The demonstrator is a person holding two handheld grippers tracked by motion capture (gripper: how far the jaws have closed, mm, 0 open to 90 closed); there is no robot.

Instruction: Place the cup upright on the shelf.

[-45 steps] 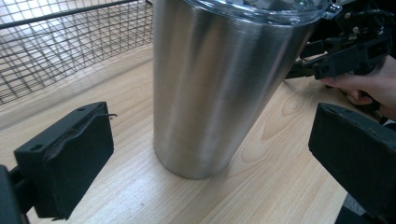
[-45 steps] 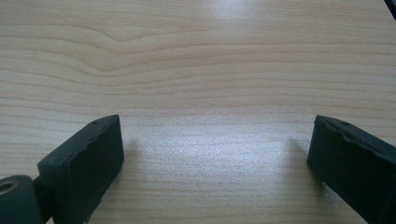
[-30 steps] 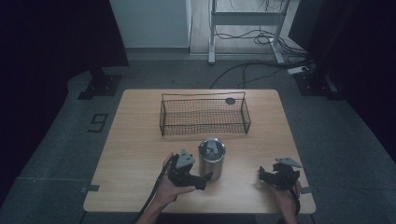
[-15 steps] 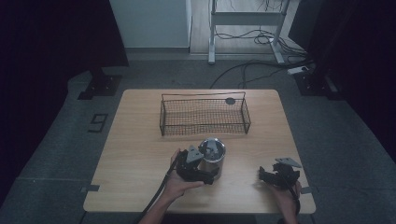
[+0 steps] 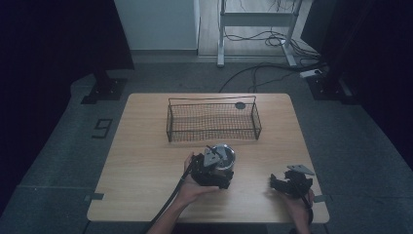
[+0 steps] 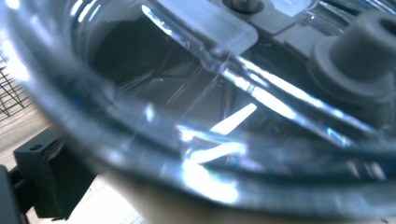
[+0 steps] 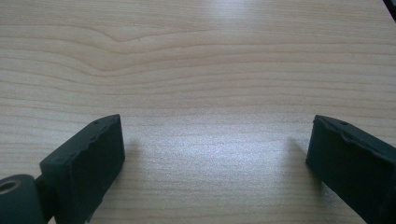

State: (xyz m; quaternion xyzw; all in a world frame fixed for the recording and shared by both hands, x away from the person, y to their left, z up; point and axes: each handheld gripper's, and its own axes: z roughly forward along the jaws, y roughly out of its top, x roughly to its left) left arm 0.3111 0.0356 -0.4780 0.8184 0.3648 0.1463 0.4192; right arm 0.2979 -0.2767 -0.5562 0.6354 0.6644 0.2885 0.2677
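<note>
Left tongs [image 5: 214,168] against jar [image 5: 225,158] — grip hidden.

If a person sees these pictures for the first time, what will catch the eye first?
First the shiny jar near the table's front middle, with the left gripper pressed against it; its clear lid looms close in the left gripper view. Next the wire basket toward the far edge. The right gripper rests near the front right corner, jaws wide apart over bare wood.
</note>
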